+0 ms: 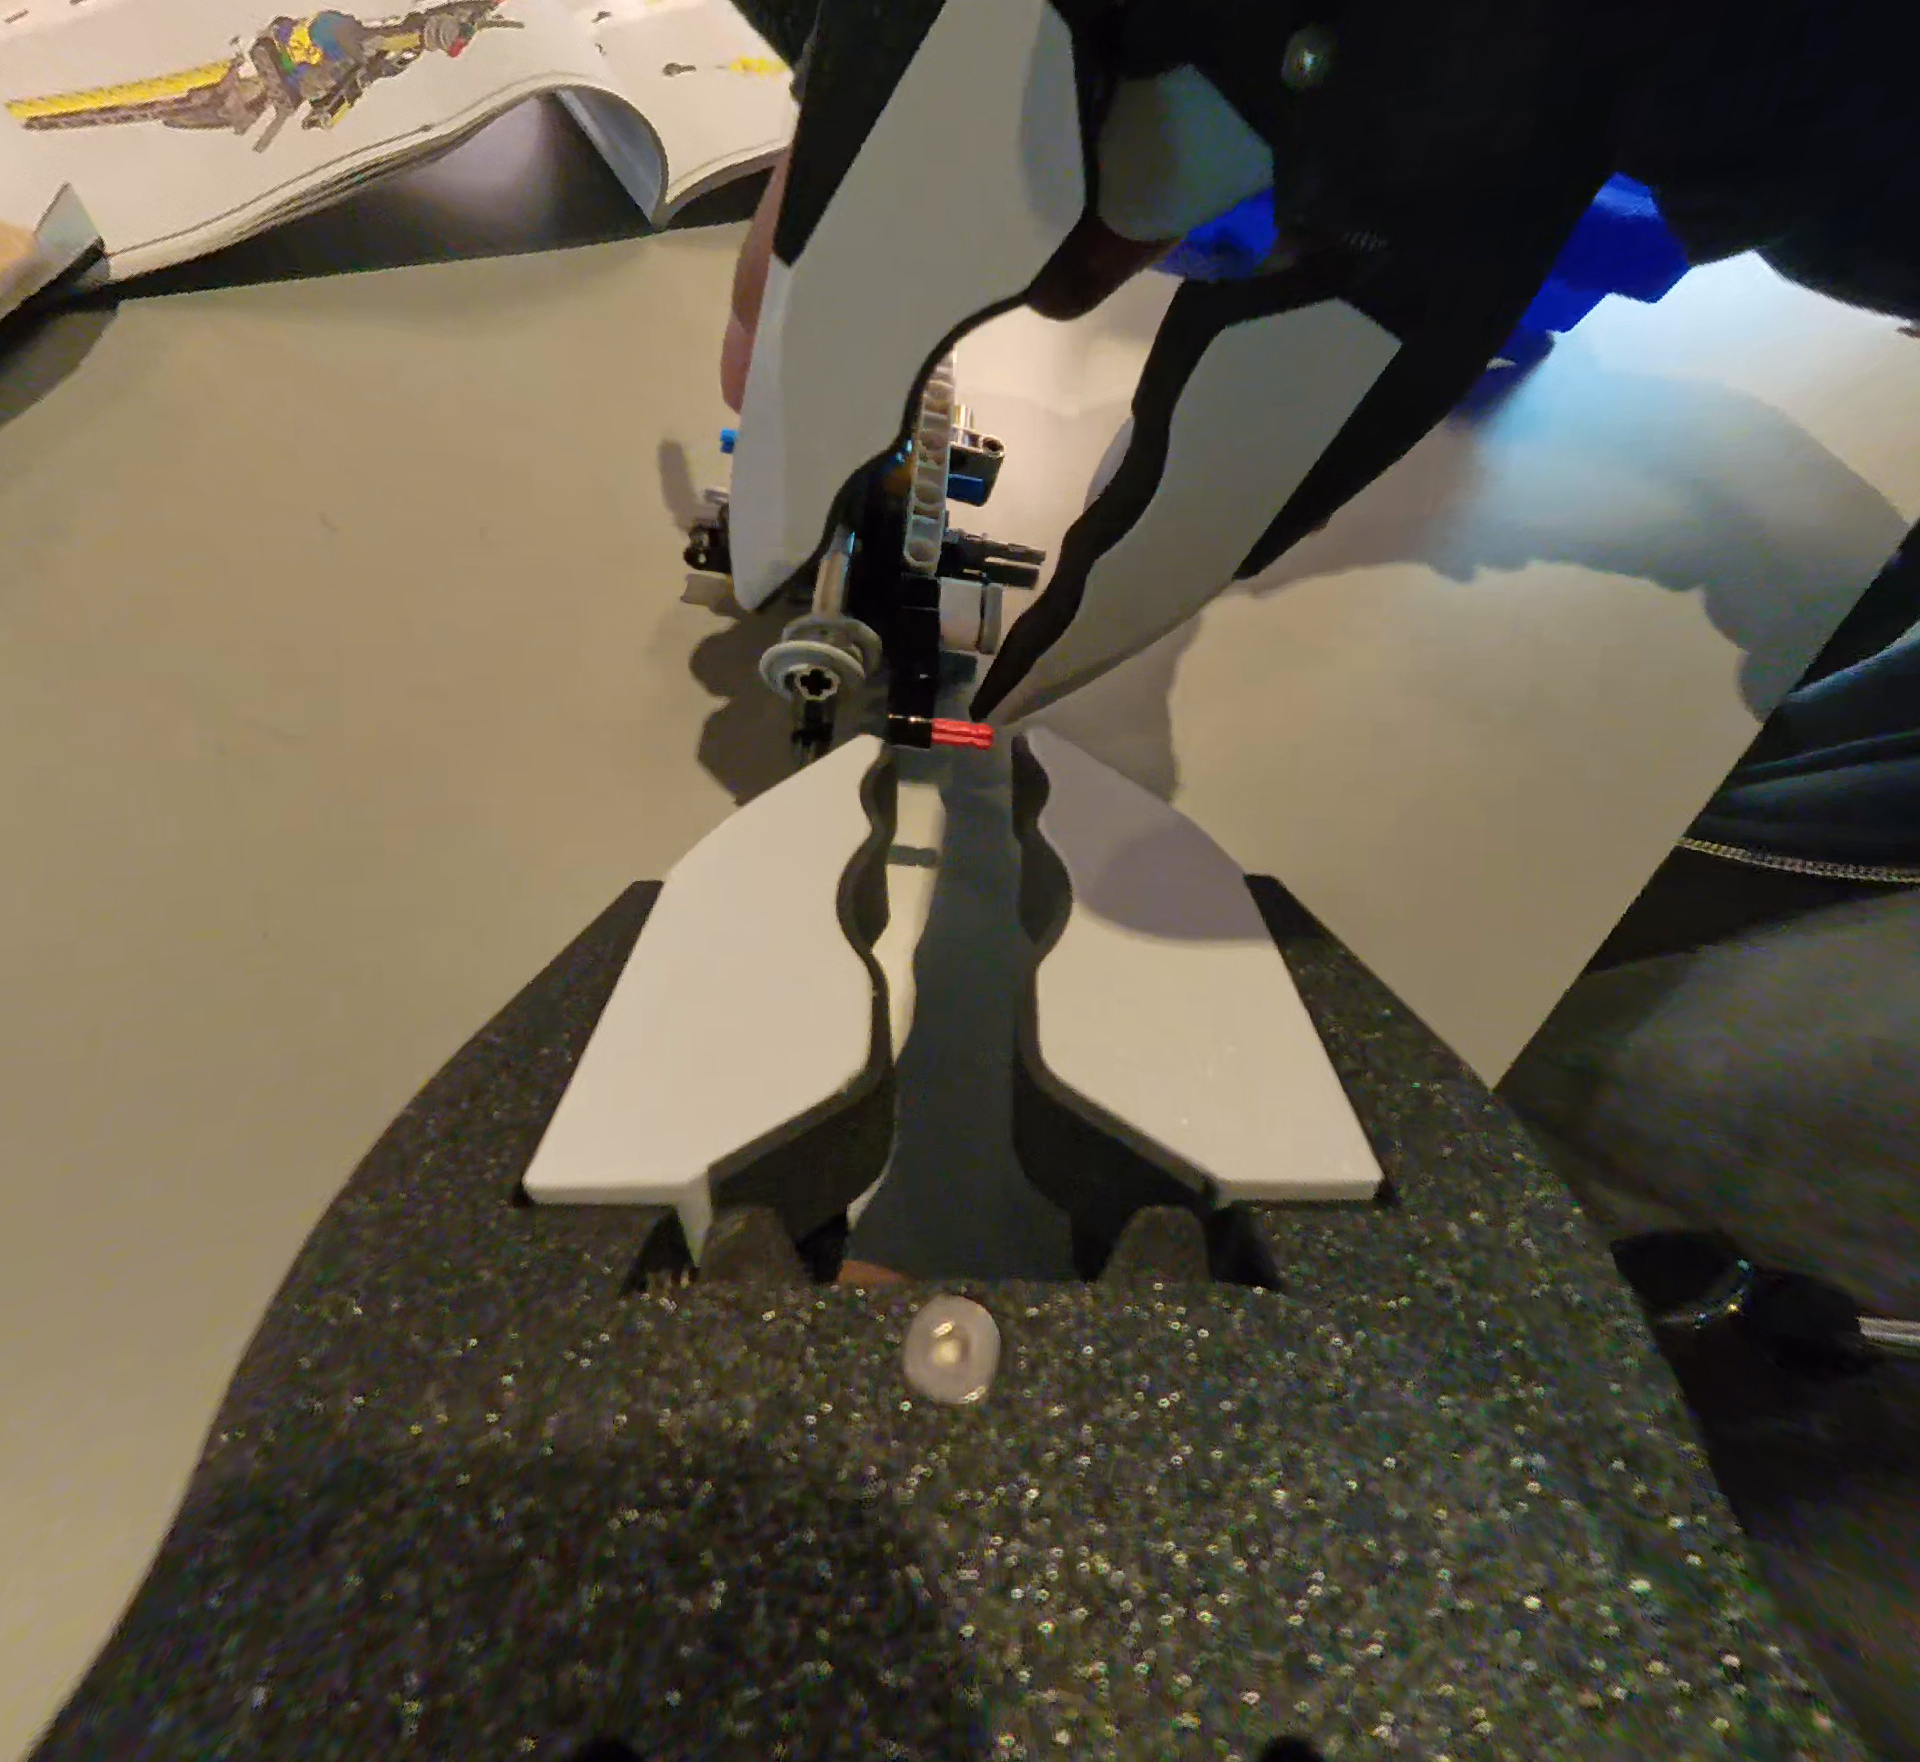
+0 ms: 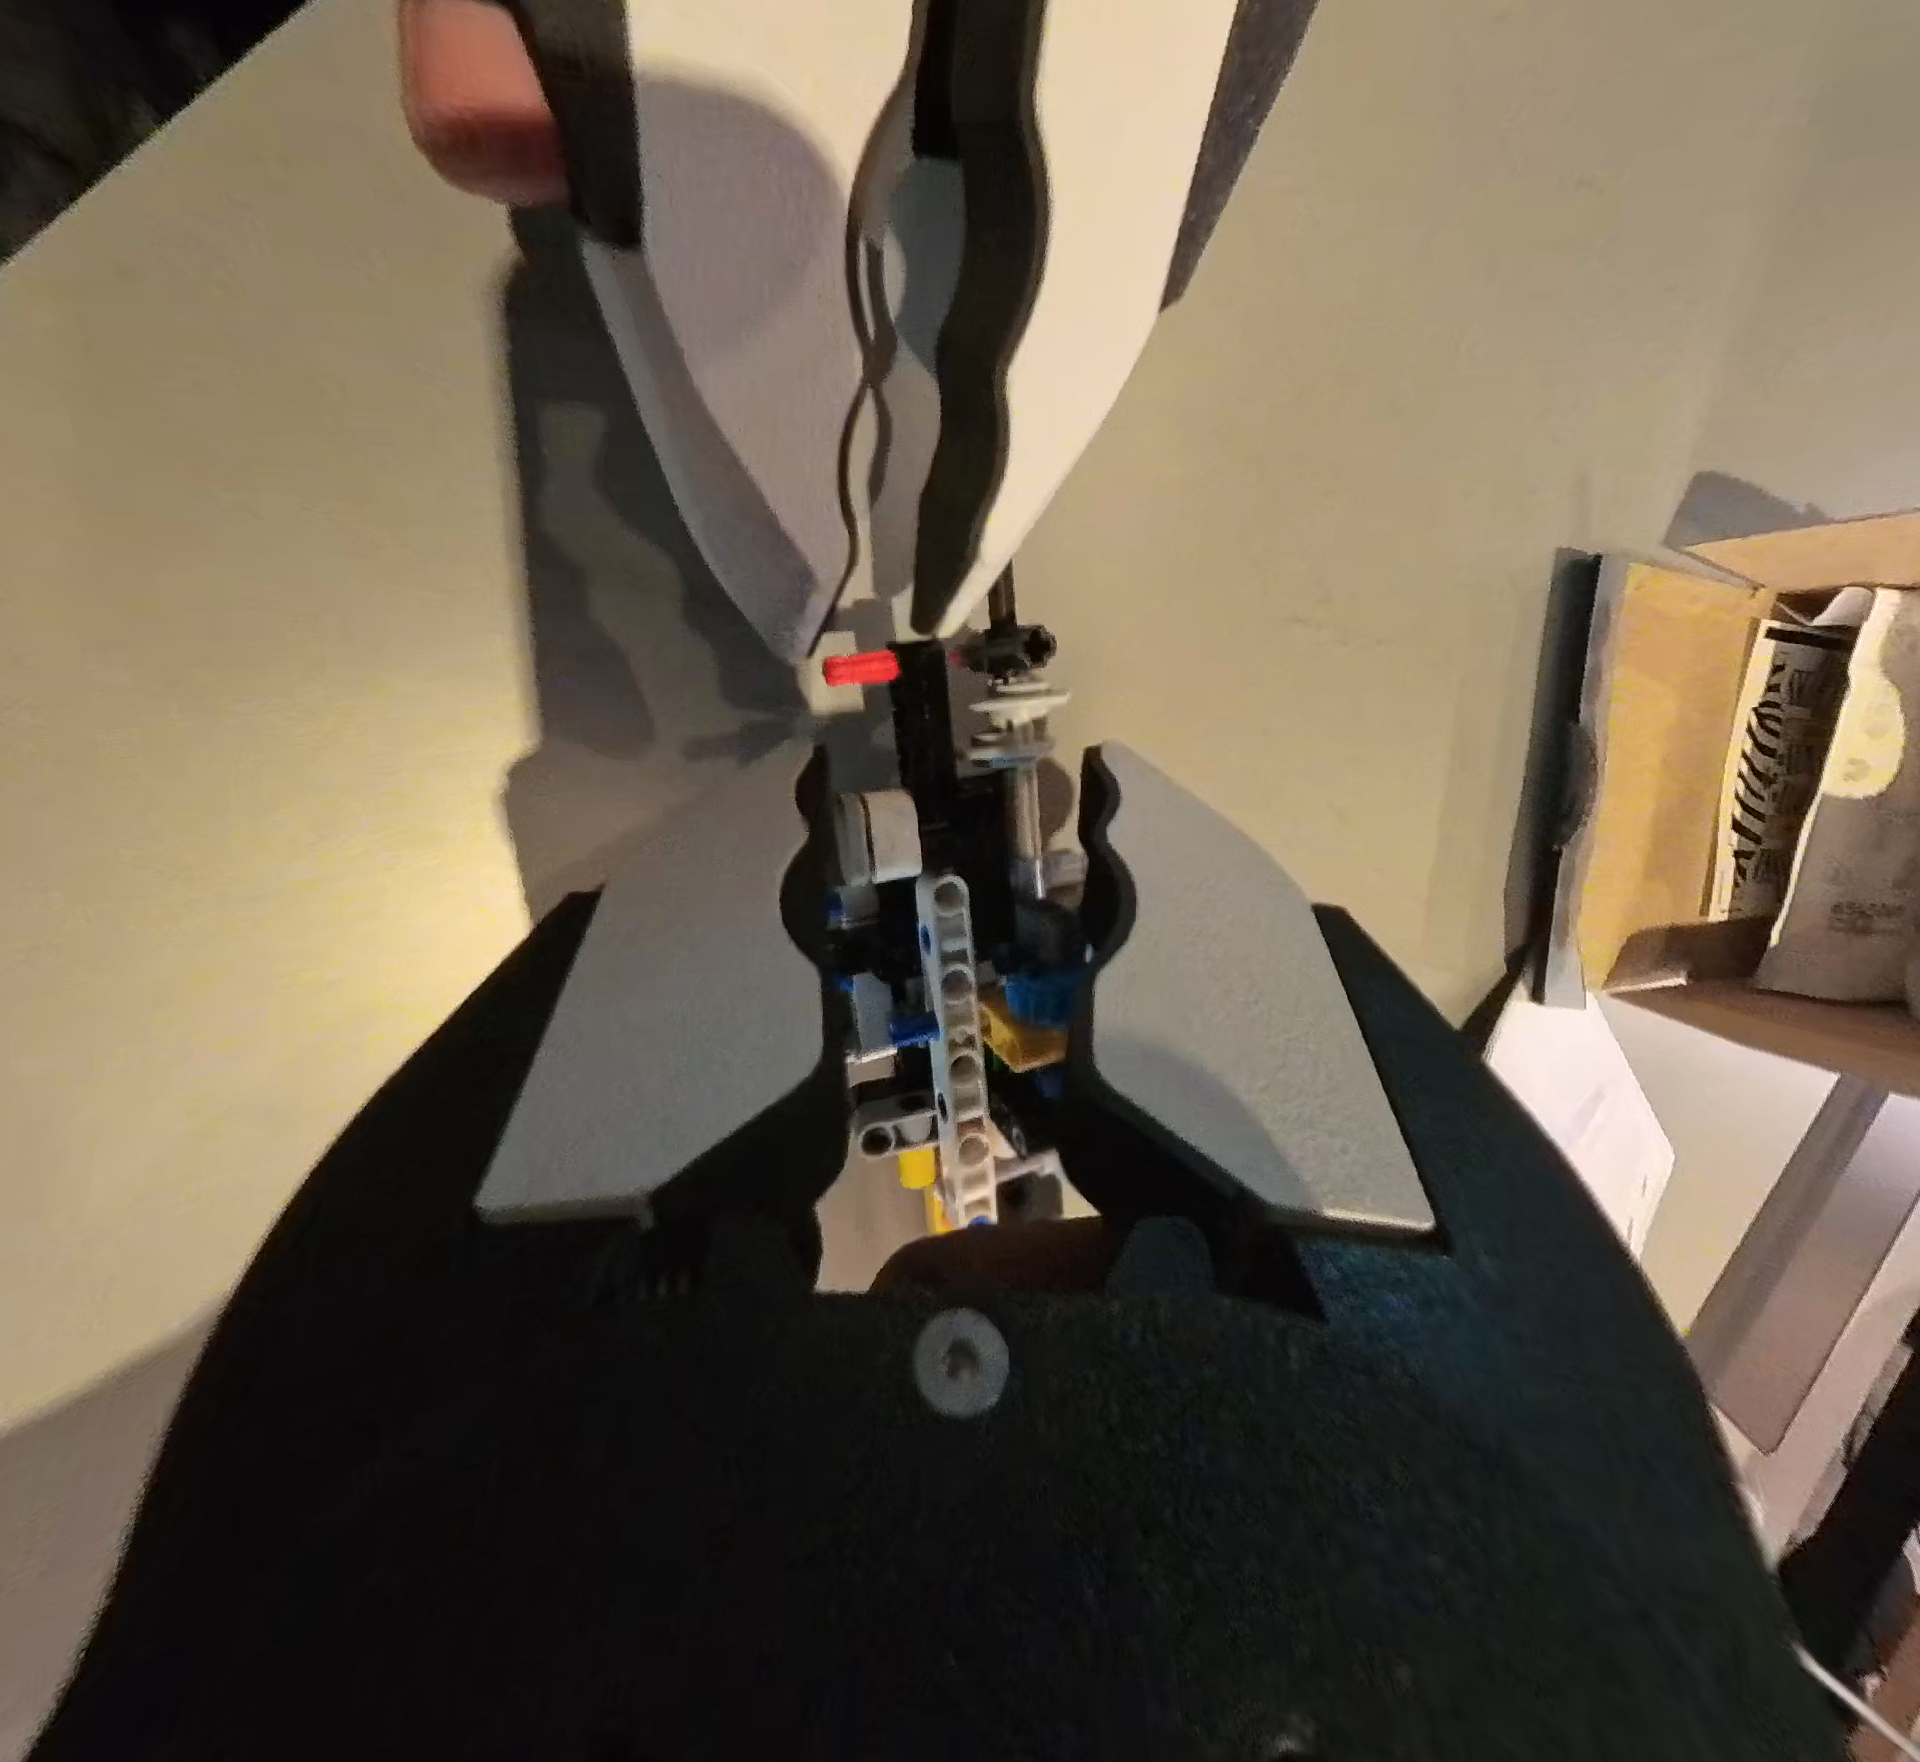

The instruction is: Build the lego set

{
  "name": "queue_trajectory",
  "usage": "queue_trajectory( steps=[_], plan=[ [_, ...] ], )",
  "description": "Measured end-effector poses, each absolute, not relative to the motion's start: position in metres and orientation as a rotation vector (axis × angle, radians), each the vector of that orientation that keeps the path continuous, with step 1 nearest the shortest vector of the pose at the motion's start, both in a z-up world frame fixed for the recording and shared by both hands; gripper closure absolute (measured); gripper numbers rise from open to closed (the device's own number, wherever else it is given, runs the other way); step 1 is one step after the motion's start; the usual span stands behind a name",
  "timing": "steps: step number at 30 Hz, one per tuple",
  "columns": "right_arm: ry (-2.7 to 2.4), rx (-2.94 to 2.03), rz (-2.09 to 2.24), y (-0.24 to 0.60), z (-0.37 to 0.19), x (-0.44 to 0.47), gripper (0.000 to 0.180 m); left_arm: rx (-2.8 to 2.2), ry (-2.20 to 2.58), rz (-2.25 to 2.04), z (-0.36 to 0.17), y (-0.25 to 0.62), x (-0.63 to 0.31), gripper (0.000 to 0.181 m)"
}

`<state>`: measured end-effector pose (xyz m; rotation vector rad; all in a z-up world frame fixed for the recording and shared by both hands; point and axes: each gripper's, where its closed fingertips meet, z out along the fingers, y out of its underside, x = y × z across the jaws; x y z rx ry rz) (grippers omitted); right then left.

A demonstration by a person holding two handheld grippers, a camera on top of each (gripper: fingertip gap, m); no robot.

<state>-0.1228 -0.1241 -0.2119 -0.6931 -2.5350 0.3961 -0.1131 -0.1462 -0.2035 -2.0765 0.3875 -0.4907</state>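
A partly built Lego assembly [image 2: 940,974] of black, grey, blue and yellow parts sits between the fingers of my right gripper [image 2: 961,762], which is shut on it just above the table. In the left wrist view the assembly [image 1: 904,590] shows between the right gripper's [image 1: 868,652] fingers. A red pin [image 1: 961,732] sticks sideways out of the assembly's black beam; it also shows in the right wrist view [image 2: 860,668]. My left gripper [image 1: 948,746] is nearly closed on a thin light grey piece [image 1: 909,839], tips right at the red pin. It enters the right wrist view [image 2: 881,637] from above.
An open instruction booklet [image 1: 312,71] lies at the back left of the beige table [image 1: 312,673]. A cardboard box [image 2: 1662,756] with paper bags stands on a shelf to the right. A person's leg [image 1: 1714,1089] is at the table's right edge.
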Motion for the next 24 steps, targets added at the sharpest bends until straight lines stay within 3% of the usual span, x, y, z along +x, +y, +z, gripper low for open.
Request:
queue_trajectory(
  steps=[24],
  plan=[
    [-2.402,-0.763,0.582,-0.121,-0.206,-0.129,0.140,-2.030,0.634,-0.315,-0.207,-0.136,-0.122,0.155]
  ],
)
